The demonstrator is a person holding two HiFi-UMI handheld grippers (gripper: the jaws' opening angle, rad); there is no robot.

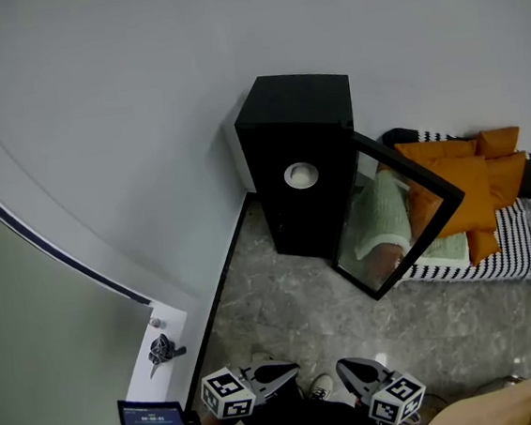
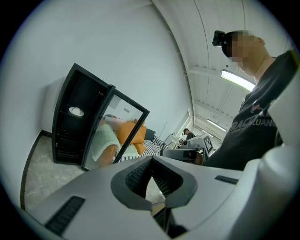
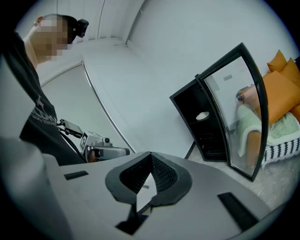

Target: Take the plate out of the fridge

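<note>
Left tongs (image 1: 287,372) and right tongs (image 1: 348,373) are pinched together, empty, while plate (image 1: 301,176) sits inside open fridge (image 1: 296,100).

It was a studio-like mock home: a black glass-door fridge (image 1: 296,100) on a marbled floor (image 1: 296,326), a striped mattress (image 1: 523,238) with orange cushions (image 1: 461,191), strip lights (image 2: 239,80) overhead.

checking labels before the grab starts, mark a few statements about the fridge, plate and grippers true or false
1. The fridge has its door shut. False: the glass door stands open.
2. The plate sits inside the fridge. True.
3. The right gripper holds the plate. False: its jaws are shut on nothing, well short of the fridge.
4. Orange cushions lie to the right of the fridge. True.
</note>
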